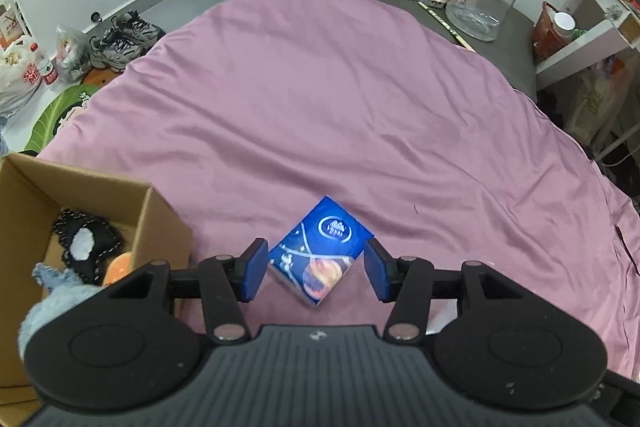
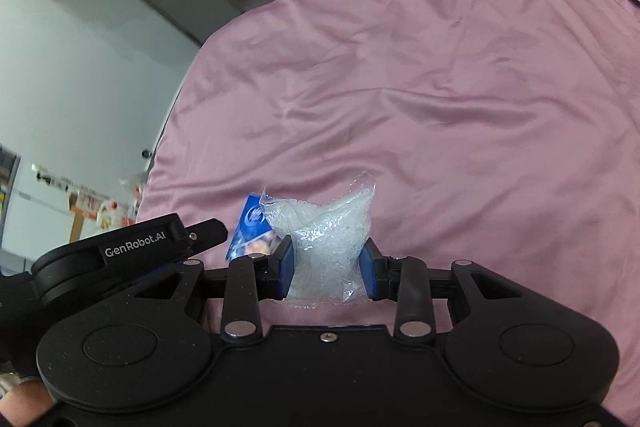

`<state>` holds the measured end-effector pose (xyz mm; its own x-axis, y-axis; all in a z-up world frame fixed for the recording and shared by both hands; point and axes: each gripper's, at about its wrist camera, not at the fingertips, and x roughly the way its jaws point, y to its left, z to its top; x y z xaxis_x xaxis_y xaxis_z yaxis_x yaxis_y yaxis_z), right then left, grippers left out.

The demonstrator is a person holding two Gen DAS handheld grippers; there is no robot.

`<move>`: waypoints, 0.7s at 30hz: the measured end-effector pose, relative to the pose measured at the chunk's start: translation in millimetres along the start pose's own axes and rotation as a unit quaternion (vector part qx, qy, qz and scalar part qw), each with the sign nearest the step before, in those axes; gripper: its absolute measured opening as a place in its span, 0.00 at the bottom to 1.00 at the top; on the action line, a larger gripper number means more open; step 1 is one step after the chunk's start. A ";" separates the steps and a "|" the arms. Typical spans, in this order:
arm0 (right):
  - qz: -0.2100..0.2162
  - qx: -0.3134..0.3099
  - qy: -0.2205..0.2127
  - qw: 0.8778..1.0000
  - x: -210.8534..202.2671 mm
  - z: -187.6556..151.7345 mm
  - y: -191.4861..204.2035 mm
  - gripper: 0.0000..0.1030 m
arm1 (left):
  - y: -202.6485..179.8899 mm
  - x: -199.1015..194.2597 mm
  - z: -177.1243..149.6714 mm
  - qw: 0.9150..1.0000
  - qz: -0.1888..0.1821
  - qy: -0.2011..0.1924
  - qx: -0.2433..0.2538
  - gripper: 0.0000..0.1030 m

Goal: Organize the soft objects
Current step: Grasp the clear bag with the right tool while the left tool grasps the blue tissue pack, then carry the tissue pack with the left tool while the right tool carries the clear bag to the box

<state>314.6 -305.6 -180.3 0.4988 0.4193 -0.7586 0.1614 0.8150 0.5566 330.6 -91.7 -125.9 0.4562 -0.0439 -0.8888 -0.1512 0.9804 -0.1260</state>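
Left wrist view: the left claw (image 1: pixel 316 269) is held partly open over a blue tissue pack (image 1: pixel 320 251), which lies flat on the pink bedsheet (image 1: pixel 340 107) between the pads without being pressed. A cardboard box (image 1: pixel 160 219) just to the left already holds soft items. The pack is judged light and compressible, best taken across its two long sides.

Right wrist view: the right claw (image 2: pixel 328 267) is seen closed on a clear bag of small pellets (image 2: pixel 326 239), pinched at its middle. The bag is judged slippery and shapeless, so a grip low on the bulk is advised
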 end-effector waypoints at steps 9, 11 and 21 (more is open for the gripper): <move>0.002 0.014 0.006 1.000 12.3 10.4 -17.8 0.33 | -16.2 43.5 -1.2 0.999 0.008 0.033 0.020 0.50; 0.007 0.011 0.011 1.000 15.5 11.1 -17.8 0.33 | -18.5 52.0 -4.3 0.999 0.018 0.036 0.027 0.50; 0.014 0.007 0.025 1.000 25.8 9.2 -18.3 0.33 | -20.2 71.1 -0.9 0.998 0.040 0.020 0.039 0.62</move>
<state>332.3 -313.3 -207.0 0.4607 0.4608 -0.7586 0.1612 0.7971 0.5820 365.2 -114.8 -186.9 0.4091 0.0293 -0.9120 -0.1163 0.9930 -0.0202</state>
